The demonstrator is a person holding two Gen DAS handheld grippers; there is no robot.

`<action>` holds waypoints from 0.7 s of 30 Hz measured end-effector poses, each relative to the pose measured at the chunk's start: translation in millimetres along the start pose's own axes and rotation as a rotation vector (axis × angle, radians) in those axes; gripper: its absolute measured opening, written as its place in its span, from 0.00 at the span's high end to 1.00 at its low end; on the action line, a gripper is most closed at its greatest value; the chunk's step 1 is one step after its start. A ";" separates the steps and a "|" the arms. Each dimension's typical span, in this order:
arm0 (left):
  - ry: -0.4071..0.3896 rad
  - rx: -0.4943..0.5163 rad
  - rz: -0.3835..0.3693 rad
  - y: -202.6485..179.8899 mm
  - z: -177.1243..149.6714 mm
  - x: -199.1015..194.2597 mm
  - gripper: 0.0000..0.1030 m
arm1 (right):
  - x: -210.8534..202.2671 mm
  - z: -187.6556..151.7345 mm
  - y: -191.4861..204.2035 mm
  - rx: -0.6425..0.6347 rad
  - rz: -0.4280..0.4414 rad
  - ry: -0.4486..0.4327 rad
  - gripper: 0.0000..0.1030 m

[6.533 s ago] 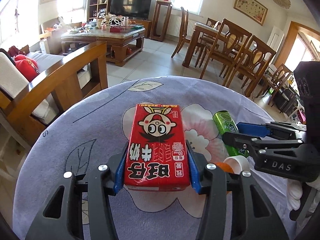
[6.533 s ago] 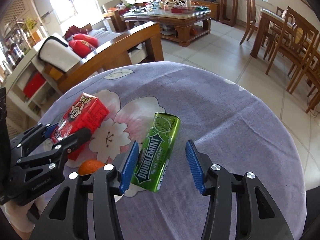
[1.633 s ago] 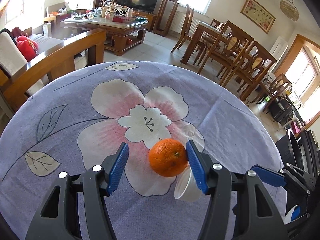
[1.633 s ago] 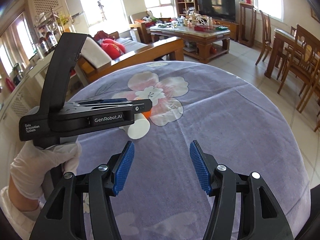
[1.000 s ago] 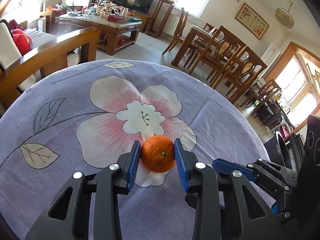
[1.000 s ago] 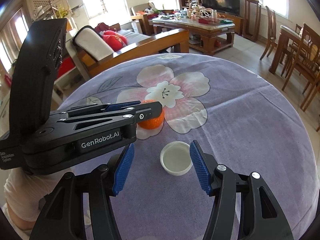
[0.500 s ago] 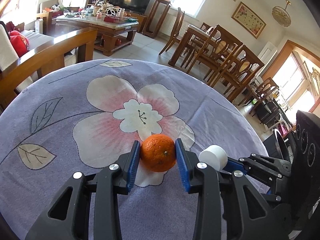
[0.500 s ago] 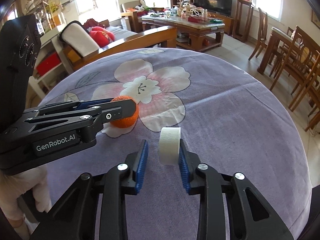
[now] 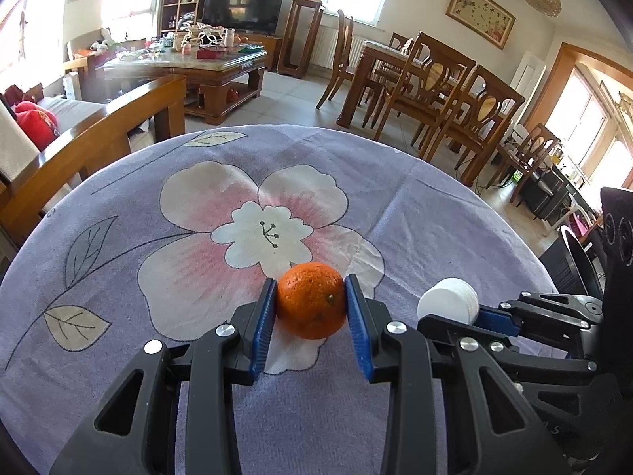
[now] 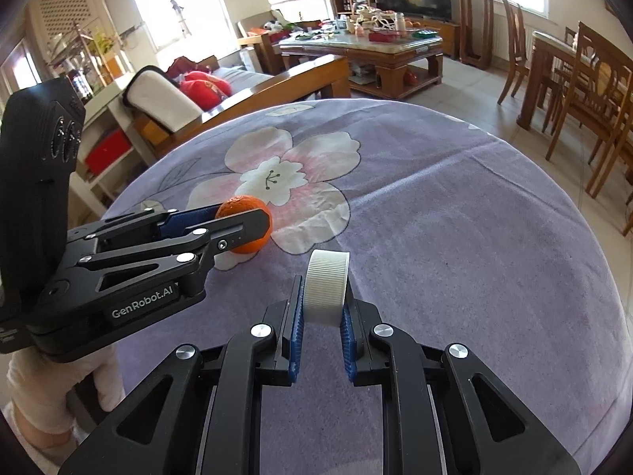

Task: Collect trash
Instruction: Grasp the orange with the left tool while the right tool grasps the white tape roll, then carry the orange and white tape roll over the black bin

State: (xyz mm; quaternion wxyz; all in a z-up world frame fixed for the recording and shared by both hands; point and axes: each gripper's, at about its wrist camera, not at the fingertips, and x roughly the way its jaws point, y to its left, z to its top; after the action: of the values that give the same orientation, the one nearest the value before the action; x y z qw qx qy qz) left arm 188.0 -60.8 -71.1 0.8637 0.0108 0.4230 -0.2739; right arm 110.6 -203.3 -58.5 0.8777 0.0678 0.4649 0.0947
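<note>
An orange (image 9: 310, 304) sits on the purple flowered tablecloth (image 9: 415, 206), and my left gripper (image 9: 310, 310) is shut on it, the blue pads pressing both sides as the jaws close tight. In the right wrist view the orange (image 10: 241, 208) shows partly behind that left gripper (image 10: 247, 223). My right gripper (image 10: 322, 310) is shut on a white ribbed cap (image 10: 327, 281), held on edge between its pads just above the cloth. The cap (image 9: 449, 301) and right gripper (image 9: 469, 314) lie right of the orange in the left wrist view.
A gloved hand (image 10: 59, 380) holds the left gripper at the lower left. Beyond the round table's far edge are a wooden sofa (image 9: 91, 146), a coffee table (image 9: 190, 67) and dining chairs (image 9: 435, 91).
The right gripper closed on the white cap, which lay open side up on the cloth, and now holds it on edge, slightly lifted. The left gripper stays clamped on the orange.
</note>
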 end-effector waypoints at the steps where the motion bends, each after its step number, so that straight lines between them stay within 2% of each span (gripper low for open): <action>1: -0.002 -0.001 -0.001 0.6 -0.5 -0.1 0.67 | -2.7 -0.8 -0.9 0.005 0.006 -0.004 0.84; 10: -0.028 0.007 -0.034 -1.1 -1.8 -2.7 0.68 | -33.1 -15.1 -7.3 0.044 0.042 -0.048 0.84; 21: -0.075 0.103 -0.065 -46.5 -2.1 -12.1 0.68 | -100.2 -49.3 -51.2 0.149 0.073 -0.155 0.84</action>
State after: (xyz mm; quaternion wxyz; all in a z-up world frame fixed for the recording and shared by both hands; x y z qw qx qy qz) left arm 158.0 -94.2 -53.6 0.8678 0.0313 0.3760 -0.3235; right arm 19.9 -274.5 -16.2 0.8995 0.1569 0.3985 0.0864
